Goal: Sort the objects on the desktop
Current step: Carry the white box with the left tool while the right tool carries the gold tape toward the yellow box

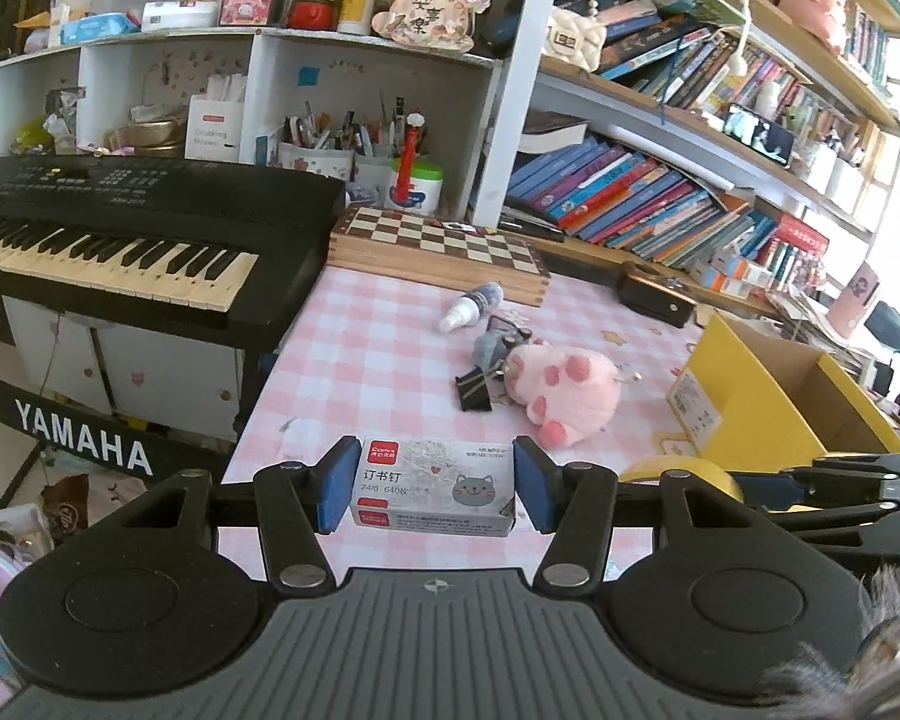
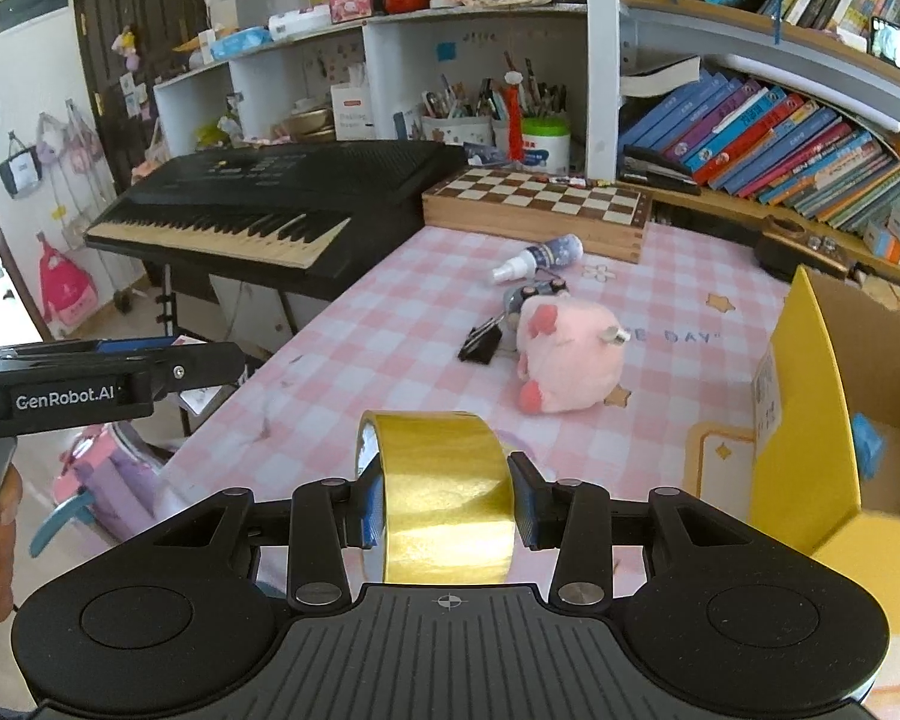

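My left gripper (image 1: 431, 486) is shut on a grey staple box (image 1: 432, 483) with a cat picture, held above the near edge of the pink checked table (image 1: 360, 348). My right gripper (image 2: 447, 504) is shut on a roll of gold tape (image 2: 444, 498), also above the near edge. On the table lie a pink plush toy (image 1: 564, 387) (image 2: 570, 354), a black binder clip (image 1: 473, 391) (image 2: 480, 341), a small spray bottle (image 1: 471, 306) (image 2: 537, 257) and a grey item (image 1: 493, 347). A yellow cardboard box (image 1: 768, 396) (image 2: 822, 420) stands open at the right.
A black Yamaha keyboard (image 1: 120, 234) (image 2: 282, 204) stands left of the table. A wooden chessboard box (image 1: 444, 252) (image 2: 540, 204) lies at the table's back edge. Shelves with books (image 1: 660, 198) and pen pots (image 1: 354, 150) rise behind.
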A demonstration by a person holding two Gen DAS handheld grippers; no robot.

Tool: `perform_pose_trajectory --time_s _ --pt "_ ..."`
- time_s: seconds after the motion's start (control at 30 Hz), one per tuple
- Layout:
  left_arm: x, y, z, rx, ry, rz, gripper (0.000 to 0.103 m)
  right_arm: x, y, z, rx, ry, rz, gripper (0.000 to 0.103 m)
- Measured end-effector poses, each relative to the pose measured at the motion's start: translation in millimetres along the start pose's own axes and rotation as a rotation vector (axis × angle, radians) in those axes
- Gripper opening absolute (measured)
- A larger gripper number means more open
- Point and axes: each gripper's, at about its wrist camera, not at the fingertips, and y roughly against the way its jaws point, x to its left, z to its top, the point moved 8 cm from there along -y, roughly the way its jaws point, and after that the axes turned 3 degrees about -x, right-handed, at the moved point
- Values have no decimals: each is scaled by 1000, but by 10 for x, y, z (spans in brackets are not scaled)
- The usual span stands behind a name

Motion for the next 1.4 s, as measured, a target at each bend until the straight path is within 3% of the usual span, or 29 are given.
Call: perform_pose_trajectory --time_s 0.63,1.17,1.4 --pt "-152 887 -545 33 -24 -73 52 292 693 -548 -7 -81 -36 40" --pt "-665 992 -822 104 -107 -263 52 22 1167 -1016 12 -228 -189 40" --pt "-1033 919 -885 131 -161 -382 52 -183 1399 -1146 14 -274 -289 40"
